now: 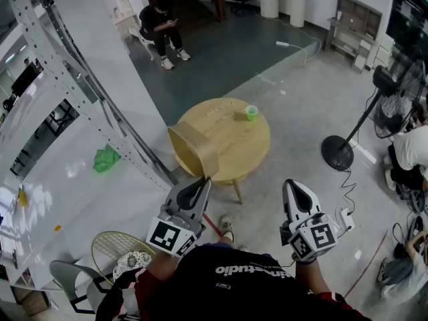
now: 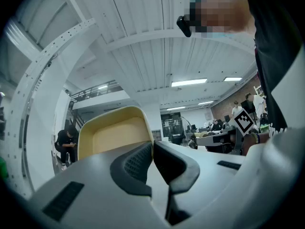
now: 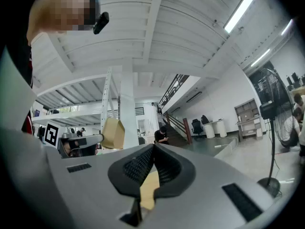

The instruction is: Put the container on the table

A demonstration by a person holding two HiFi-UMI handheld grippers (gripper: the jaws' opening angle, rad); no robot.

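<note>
A tan, open-topped container [image 1: 194, 149] hangs tilted in the air over the near left edge of a round wooden table [image 1: 231, 146]. My left gripper [image 1: 204, 180] is shut on its rim. In the left gripper view the container's yellow inside [image 2: 114, 135] fills the space just beyond the closed left gripper [image 2: 152, 146]. My right gripper [image 1: 292, 184] is held level to the right, shut with nothing in it. From the right gripper view the container [image 3: 113, 132] shows at the left, past the right gripper [image 3: 153, 148]. A small green cup [image 1: 251, 112] stands on the table's far side.
A white metal rack [image 1: 73, 79] runs along the left. A standing fan [image 1: 338, 154] with a cable is right of the table. A person [image 1: 160, 29] sits far off, another person [image 1: 411, 156] at the right edge. A racket [image 1: 117, 246] lies near my feet.
</note>
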